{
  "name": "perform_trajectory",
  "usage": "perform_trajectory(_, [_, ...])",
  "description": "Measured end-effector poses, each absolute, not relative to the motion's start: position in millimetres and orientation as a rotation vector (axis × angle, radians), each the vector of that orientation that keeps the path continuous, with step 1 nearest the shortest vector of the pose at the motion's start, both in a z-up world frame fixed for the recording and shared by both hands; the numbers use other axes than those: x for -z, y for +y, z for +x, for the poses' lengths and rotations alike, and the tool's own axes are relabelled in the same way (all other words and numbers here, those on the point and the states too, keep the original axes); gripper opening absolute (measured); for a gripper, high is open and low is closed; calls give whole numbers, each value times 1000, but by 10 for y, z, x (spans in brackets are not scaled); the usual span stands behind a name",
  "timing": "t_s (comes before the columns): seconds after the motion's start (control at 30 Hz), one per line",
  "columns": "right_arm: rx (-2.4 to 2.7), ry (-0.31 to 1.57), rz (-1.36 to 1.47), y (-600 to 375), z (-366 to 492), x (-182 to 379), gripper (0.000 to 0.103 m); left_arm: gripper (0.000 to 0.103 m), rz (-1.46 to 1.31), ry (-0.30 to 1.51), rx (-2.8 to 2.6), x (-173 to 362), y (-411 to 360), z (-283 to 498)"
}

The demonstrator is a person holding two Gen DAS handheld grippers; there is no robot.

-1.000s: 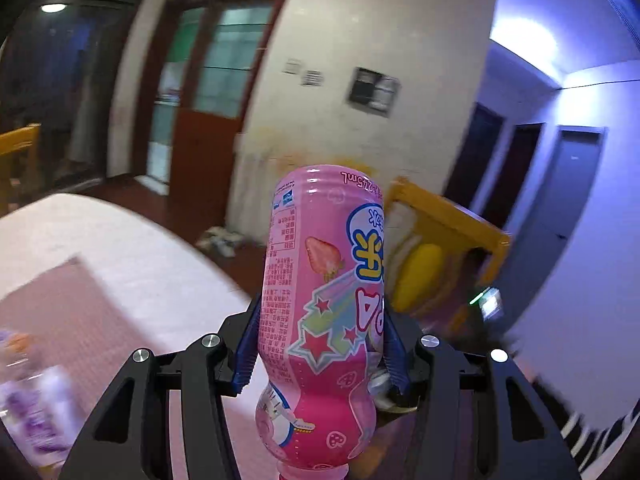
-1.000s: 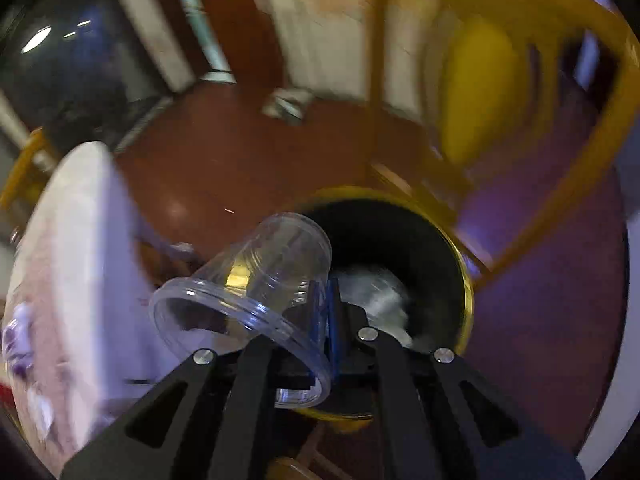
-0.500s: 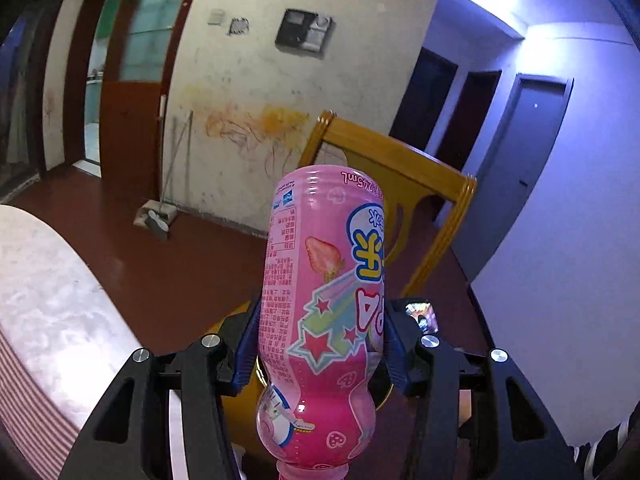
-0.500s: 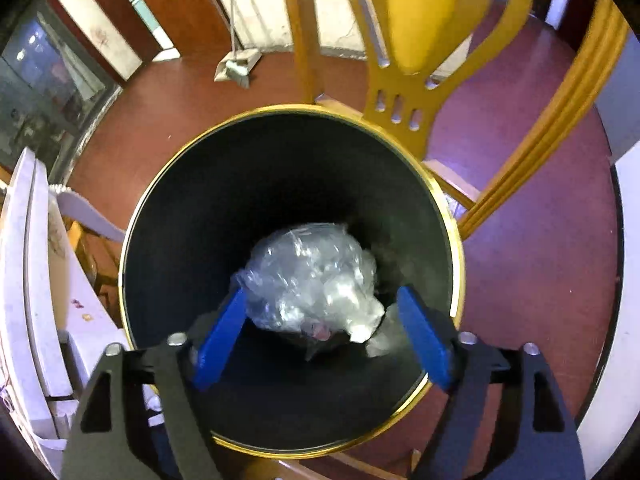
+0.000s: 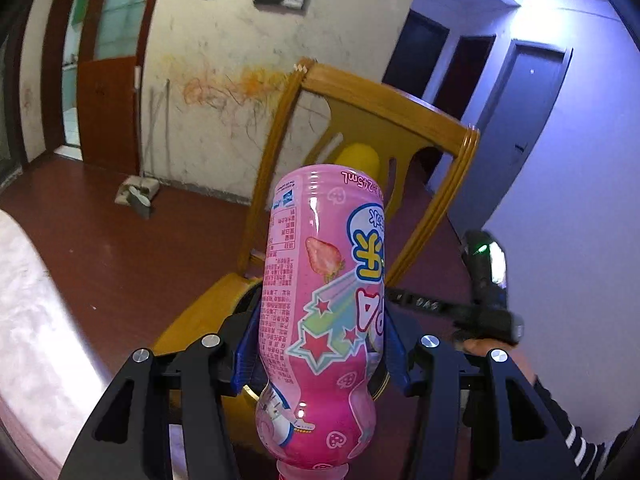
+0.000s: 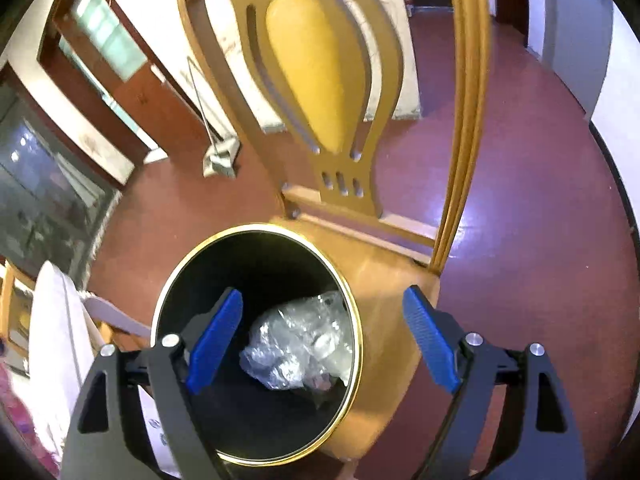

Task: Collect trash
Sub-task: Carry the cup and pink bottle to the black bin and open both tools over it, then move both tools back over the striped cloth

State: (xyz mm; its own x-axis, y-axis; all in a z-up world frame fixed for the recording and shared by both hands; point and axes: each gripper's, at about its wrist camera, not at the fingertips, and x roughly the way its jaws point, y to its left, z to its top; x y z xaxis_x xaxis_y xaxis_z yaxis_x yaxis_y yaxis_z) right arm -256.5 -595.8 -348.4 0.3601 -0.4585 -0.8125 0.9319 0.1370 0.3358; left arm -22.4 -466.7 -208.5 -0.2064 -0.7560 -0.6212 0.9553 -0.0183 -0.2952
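Pink strawberry drink bottle (image 5: 320,312) clamped upside down between blue pads of left gripper (image 5: 318,354), cap end at 6 o'clock, yellow wooden chair (image 5: 384,128) behind it at 12. Right gripper (image 6: 320,340) jaws opening, nothing between them, pointing into black gold-rimmed trash bin (image 6: 224,420); crumpled clear plastic (image 6: 300,344) lies inside, bin stands on chair seat, chair back at 12 o'clock

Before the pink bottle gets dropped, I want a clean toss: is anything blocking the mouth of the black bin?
Nothing visible covers the black, gold-rimmed bin; it holds only crumpled clear plastic. The empty right gripper, jaws opening, hovers over its mouth. The left gripper grips the pink plastic bottle.
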Motion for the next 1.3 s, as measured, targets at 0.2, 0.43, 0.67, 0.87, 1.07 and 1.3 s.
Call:
perform_trajectory(0.2, [1096, 555, 957, -5956, -2704, 3438, 83, 51, 405, 912, 1570, 2656, -5335, -503])
perform_trajectory(0.43, [1081, 512, 985, -5898, -2869, 3373, 83, 51, 603, 1099, 1461, 3523, -6002, -816])
perform_trajectory(0.67, [1067, 478, 993, -5834, -2947, 3301, 83, 52, 811, 1333, 1307, 4223, -6178, -864])
perform_trajectory(0.87, [1045, 489, 991, -5819, -2832, 3296, 83, 94, 769, 1382, 1234, 4324, -6087, -777])
perform_trajectory(1.07, [1038, 495, 980, -5782, -2734, 3261, 83, 97, 752, 1326, 1284, 4129, -6039, -857])
perform_trajectory(1.3, [1082, 442, 932, -5716, -2730, 3033, 87, 97, 604, 1198, 1280, 3682, -5812, -696])
